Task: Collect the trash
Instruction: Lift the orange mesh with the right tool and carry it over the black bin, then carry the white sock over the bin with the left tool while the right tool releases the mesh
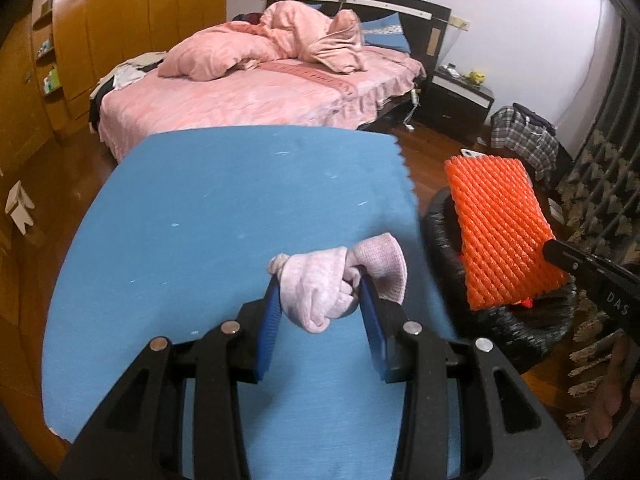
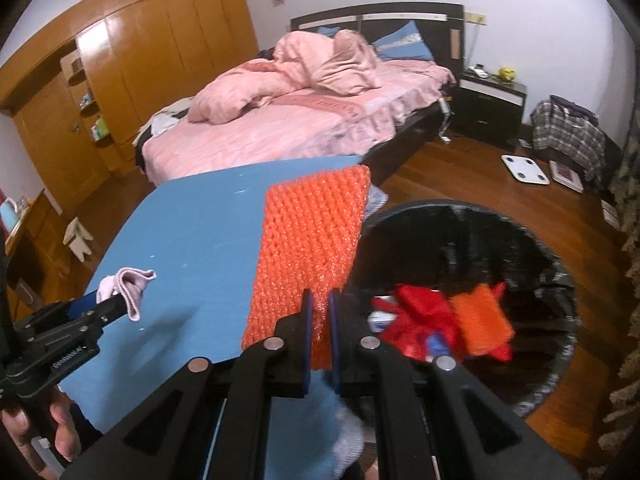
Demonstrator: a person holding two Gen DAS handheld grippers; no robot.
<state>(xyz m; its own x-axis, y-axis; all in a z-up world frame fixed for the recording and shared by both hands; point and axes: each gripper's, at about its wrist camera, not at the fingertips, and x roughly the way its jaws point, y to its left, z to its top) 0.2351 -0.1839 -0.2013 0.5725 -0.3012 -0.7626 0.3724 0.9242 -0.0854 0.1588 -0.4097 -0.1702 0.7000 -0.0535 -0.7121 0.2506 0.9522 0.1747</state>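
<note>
My left gripper [image 1: 320, 300] is shut on a crumpled pale pink cloth [image 1: 320, 284], held above the blue table top [image 1: 224, 208]. The right wrist view shows that gripper [image 2: 116, 304] at the left, with the pink cloth [image 2: 128, 284] hanging from its tips. My right gripper [image 2: 320, 312] is shut on the lower edge of an orange foam net [image 2: 312, 240], which stands up over the table's right edge. From the left wrist view the orange net [image 1: 500, 232] hangs over the black bin [image 1: 520, 332]. The bin [image 2: 560, 280] holds red and orange scraps [image 2: 440, 320].
Behind the table stands a bed with pink bedding [image 1: 256, 92], then a dark nightstand [image 1: 456, 104]. Wooden wardrobes [image 2: 132, 80] line the left wall. A white scale [image 2: 524, 170] and a plaid bag [image 2: 568, 132] lie on the wood floor. A hand [image 2: 40, 440] grips the left handle.
</note>
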